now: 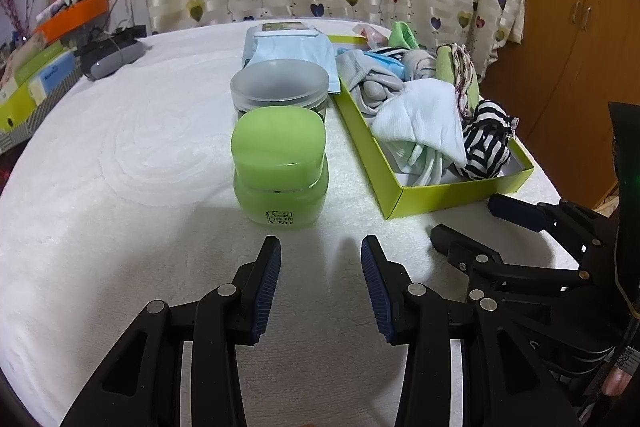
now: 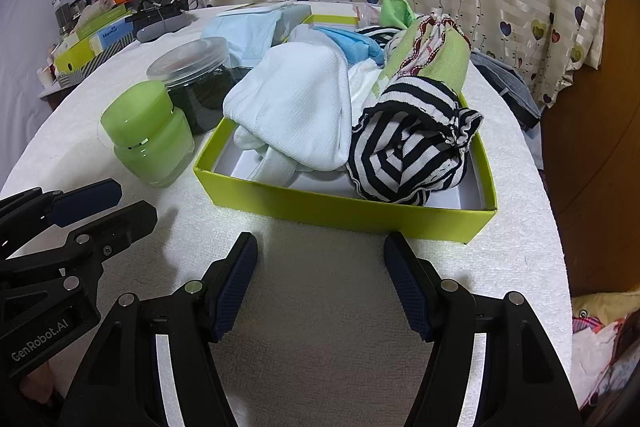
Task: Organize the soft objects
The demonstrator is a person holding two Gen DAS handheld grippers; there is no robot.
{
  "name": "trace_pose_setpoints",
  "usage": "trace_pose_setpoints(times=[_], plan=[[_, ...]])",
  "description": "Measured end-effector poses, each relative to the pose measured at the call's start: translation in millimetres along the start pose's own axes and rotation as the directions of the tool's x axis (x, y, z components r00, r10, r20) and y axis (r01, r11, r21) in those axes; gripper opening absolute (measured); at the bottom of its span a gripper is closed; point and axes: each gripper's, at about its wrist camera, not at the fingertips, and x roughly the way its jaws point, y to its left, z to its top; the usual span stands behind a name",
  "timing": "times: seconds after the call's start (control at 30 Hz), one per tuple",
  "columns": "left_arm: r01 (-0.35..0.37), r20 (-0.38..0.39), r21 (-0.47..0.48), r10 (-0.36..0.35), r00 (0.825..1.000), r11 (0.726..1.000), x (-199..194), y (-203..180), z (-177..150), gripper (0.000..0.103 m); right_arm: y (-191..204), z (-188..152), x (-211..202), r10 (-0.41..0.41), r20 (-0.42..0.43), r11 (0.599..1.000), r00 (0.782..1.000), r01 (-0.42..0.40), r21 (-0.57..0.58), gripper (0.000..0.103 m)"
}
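Left tool (image 1: 320,247): black fingers with blue ribbed pads spread apart, nothing between them, angled down over the white towel-covered desk (image 1: 120,187). Right tool (image 2: 320,243): spread wider, also empty, beside the left one.

Just ahead of the left tool: pale green glossy jar with rounded lid (image 1: 280,167). Directly behind it, touching or nearly so: clear plastic jar with frosted lid and dark contents (image 1: 280,87).

Just ahead of the right tool: lime-green open cardboard box (image 2: 360,211). Inside, at its near end: white ribbed knit cloth (image 2: 296,107) on the left, black-and-white striped cloth bundle (image 2: 404,143) on the right, touching. Farther in: more piled cloths, blue, grey and green.

Beyond the jars: light blue soft pack (image 1: 288,47).
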Motion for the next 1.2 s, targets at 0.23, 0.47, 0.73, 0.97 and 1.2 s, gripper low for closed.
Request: trace_pose_setpoints(times=[0.23, 0.47, 0.73, 0.97, 1.2], plan=[[-0.004, 0.001, 0.003, 0.004, 1.000, 1.000, -0.9, -0.8, 0.2, 0.041, -0.1, 0.1, 0.1, 0.000, 0.000, 1.000, 1.000, 0.000, 0.000, 0.067], [0.003, 0.002, 0.010, -0.003, 1.000, 1.000, -2.8, -2.8, 1.6, 0.041, 0.0, 0.1, 0.1, 0.000, 0.000, 1.000, 1.000, 0.000, 0.000, 0.066], [0.005, 0.002, 0.013, -0.005, 1.000, 1.000, -3.1, -4.2, 1.7, 0.041, 0.0, 0.2, 0.2, 0.000, 0.000, 1.000, 1.000, 0.000, 0.000, 0.066], [0.007, 0.002, 0.011, -0.007, 1.000, 1.000, -3.0, -4.3, 1.9, 0.041, 0.0, 0.2, 0.2, 0.000, 0.000, 1.000, 1.000, 0.000, 0.000, 0.067], [0.007, 0.002, 0.014, -0.007, 1.000, 1.000, -2.5, -4.7, 1.9, 0.041, 0.0, 0.2, 0.2, 0.000, 0.000, 1.000, 1.000, 0.000, 0.000, 0.067]])
